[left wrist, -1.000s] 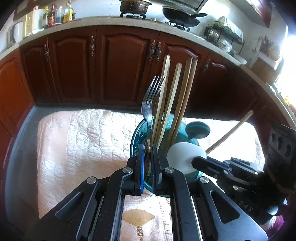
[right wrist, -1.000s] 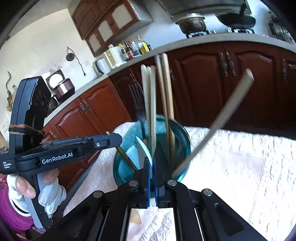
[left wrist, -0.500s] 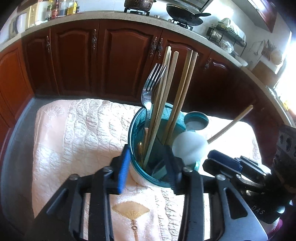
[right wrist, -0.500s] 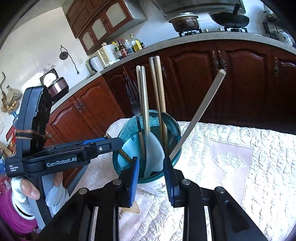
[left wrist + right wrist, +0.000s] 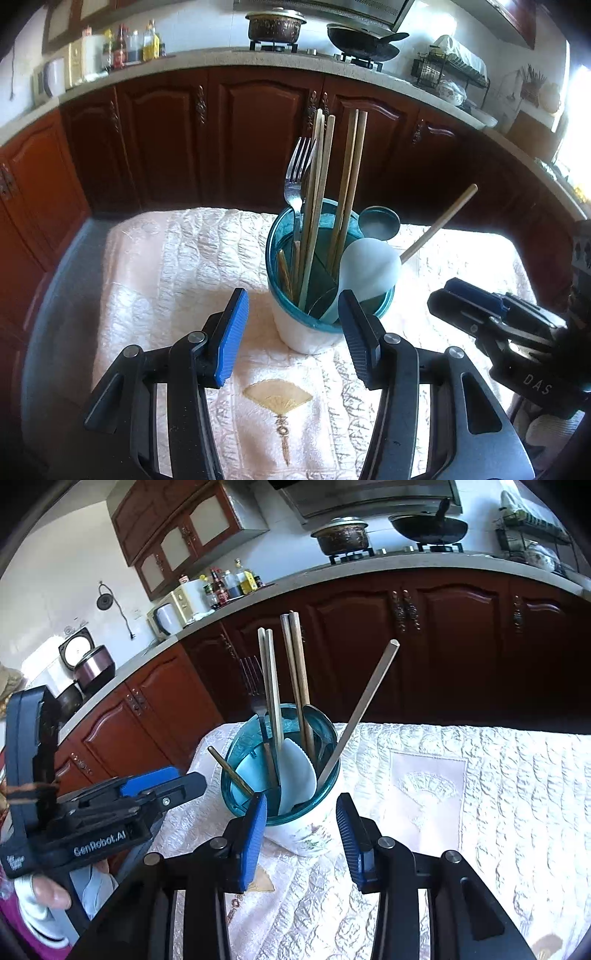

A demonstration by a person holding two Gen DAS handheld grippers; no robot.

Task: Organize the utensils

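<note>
looks ~done: fork, chopsticks, spoons all standing in utensil cup, just ahead of both hand-held grippers. left hand-held gripper + right hand-held gripper wide open, empty. no strays visible on cloth.

Both wrist cameras look forward and down along their own fingers, near the teal utensil cup at twelve o'clock. The left view faces it squarely; the right looks from its right side. They share cup, tablecloth and cabinets.
</note>
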